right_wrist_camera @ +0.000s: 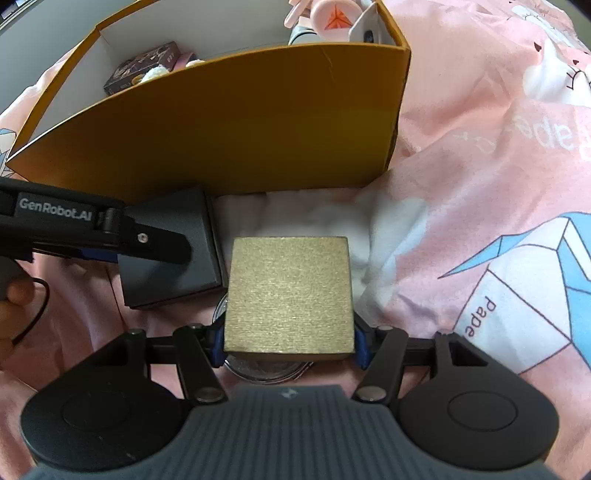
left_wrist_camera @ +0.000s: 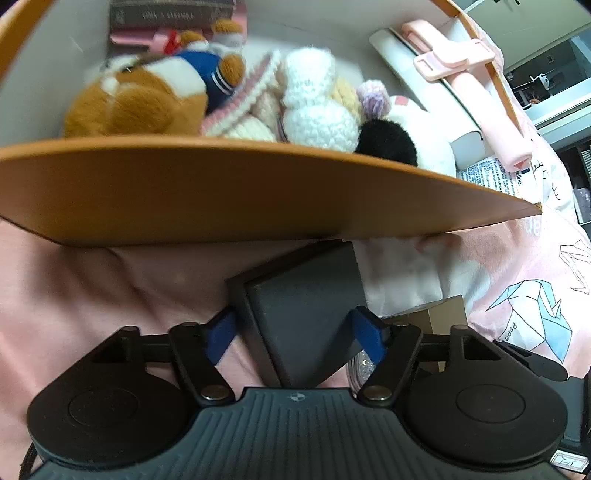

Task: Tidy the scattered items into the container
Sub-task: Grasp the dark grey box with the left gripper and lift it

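Left gripper (left_wrist_camera: 295,334): fingers spread wide to either side of the dark box (left_wrist_camera: 306,314). The blue pads (left_wrist_camera: 219,334) flank its sides with a sliver of gap showing, so I read this as straddling, not squeezing.
Dark box: lying on the pink bedspread (left_wrist_camera: 92,288), tilted, its far corner right up against the orange wall of the container (left_wrist_camera: 221,192). It sits outside, so it counts as one of the scattered items.
Right gripper (right_wrist_camera: 289,341): fingers pinching the gold box (right_wrist_camera: 290,295) from left and right, pads hard against its sides. The spread matches the box's width, which is why the jaws look half open.
Gold box: held just beside the dark box, in front of the container wall. A round shiny lid or tin (right_wrist_camera: 266,369) peeks out under it; what it is, I cannot tell.
Container: already crowded. A brown-and-white plush toy (left_wrist_camera: 140,99), a white knitted toy (left_wrist_camera: 314,99), a book (left_wrist_camera: 173,14) and a pink clip (left_wrist_camera: 454,55) are inside.
Why side by side: each hand has its own box, both close to the wall, so either lift over the rim would be short.
Next step, as I judge it: the left closes on the dark box, while the right carries the gold one over the rim.
Risk: the tilted dark box could slip on soft fabric.
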A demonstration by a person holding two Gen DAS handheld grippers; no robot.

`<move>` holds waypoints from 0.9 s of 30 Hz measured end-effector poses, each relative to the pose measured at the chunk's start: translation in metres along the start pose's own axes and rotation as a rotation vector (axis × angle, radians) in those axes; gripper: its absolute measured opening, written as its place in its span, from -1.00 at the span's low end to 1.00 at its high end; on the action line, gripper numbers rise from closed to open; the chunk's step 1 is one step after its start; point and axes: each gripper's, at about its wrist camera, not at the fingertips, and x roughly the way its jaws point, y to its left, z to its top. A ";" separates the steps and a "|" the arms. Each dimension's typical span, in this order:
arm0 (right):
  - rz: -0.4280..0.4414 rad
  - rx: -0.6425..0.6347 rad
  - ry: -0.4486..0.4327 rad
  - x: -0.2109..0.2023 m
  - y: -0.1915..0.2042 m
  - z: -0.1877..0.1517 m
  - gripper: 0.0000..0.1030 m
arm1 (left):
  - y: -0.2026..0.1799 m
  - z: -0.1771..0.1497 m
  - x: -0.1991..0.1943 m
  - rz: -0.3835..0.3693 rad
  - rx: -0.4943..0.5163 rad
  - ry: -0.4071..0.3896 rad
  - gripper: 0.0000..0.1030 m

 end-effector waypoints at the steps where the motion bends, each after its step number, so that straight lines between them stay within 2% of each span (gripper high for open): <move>1: 0.001 0.001 0.001 0.001 0.000 0.000 0.23 | 0.000 0.001 0.002 -0.004 0.000 0.003 0.67; 5: 0.003 0.005 0.001 0.001 -0.001 0.001 0.22 | -0.002 0.003 0.005 -0.016 0.005 -0.001 0.66; 11: -0.001 0.010 -0.002 0.000 0.000 0.001 0.21 | -0.004 -0.001 -0.015 -0.060 0.031 -0.072 0.14; 15: 0.000 0.023 -0.011 -0.003 -0.002 0.002 0.20 | -0.010 -0.005 -0.024 -0.127 0.071 -0.075 -0.17; 16: 0.003 0.030 -0.014 -0.005 -0.003 0.002 0.20 | -0.013 -0.006 -0.025 -0.141 0.084 -0.075 -0.18; 19: 0.003 0.045 -0.024 -0.009 -0.006 0.003 0.19 | -0.020 -0.006 -0.024 -0.110 0.113 -0.081 -0.18; 27: 0.011 0.056 -0.032 -0.017 -0.007 0.008 0.23 | -0.020 -0.005 -0.021 -0.101 0.108 -0.088 -0.19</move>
